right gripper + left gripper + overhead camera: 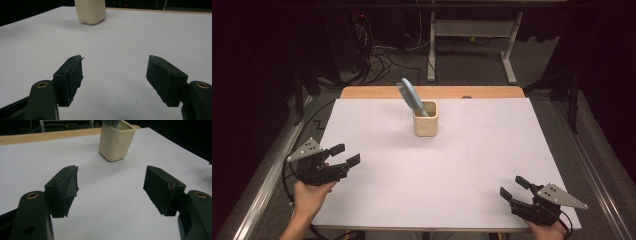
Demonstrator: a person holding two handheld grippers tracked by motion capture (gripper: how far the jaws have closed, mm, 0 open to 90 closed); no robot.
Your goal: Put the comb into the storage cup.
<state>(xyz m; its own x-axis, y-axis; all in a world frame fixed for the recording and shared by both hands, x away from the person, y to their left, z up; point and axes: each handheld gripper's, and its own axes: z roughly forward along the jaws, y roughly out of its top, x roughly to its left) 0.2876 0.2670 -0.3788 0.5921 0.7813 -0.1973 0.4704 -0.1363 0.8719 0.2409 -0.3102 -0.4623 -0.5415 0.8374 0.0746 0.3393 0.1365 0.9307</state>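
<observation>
A cream square cup [425, 119] stands on the white table [492, 150] toward the back middle. A light blue hairbrush [411, 96] leans in it, head up and tilted left. My left gripper [345, 154] rests open near the left edge, held by a hand, nothing between its fingers. My right gripper [513, 188] rests open near the front right corner, also empty. In the left gripper view the cup [115, 141] is ahead between the spread jaws, gripper [111, 187]. In the right gripper view the cup [90, 11] is far ahead at upper left, gripper [115, 75].
A wooden strip [432, 92] shows at the table's far edge. Beyond it are a white desk frame [472, 35] and tangled cables [377, 57] on the floor. A metal rail [267, 175] runs along the left side.
</observation>
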